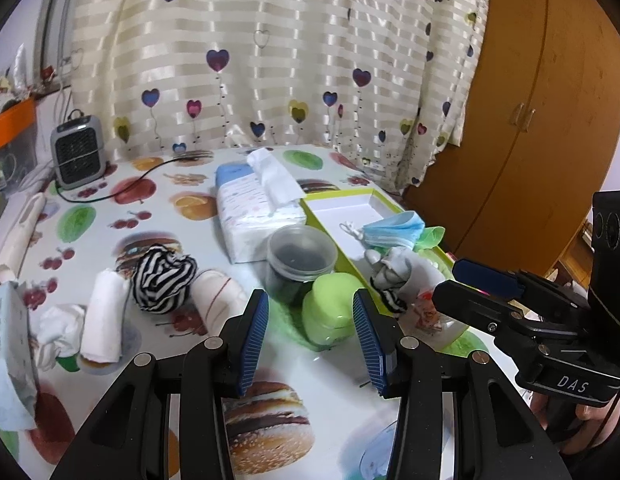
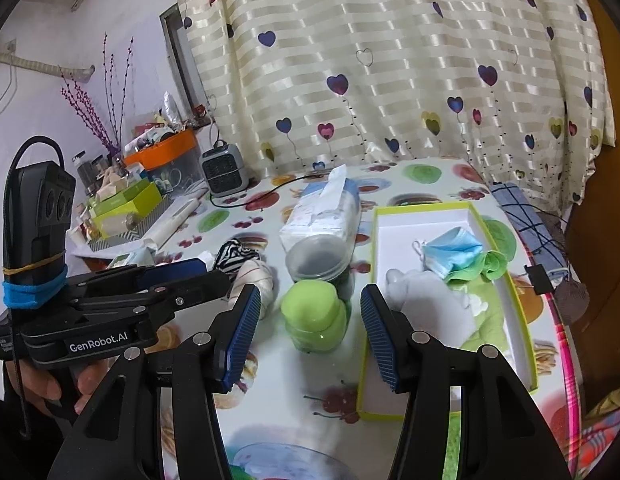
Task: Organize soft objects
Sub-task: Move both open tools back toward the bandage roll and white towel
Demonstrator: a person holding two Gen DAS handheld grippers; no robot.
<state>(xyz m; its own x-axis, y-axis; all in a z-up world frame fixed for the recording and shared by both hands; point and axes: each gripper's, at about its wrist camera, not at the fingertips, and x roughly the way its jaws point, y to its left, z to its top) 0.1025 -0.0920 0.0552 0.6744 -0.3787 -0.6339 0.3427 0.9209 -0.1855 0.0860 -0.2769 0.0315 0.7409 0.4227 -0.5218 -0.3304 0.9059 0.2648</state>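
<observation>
fingers of left gripper (image 1: 311,334) (spread, empty) frame green jar (image 1: 329,308).

Both wrist views low, curtain-facing, sharing green jar (image 1: 329,312) (image 2: 314,316)

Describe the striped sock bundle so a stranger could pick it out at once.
Start at the tissue pack in the middle of the fruit-print table. Nearer the camera and to its left lies the striped sock bundle, between two rolled white cloths. Its bold black-and-white zebra stripes set it apart.
</observation>
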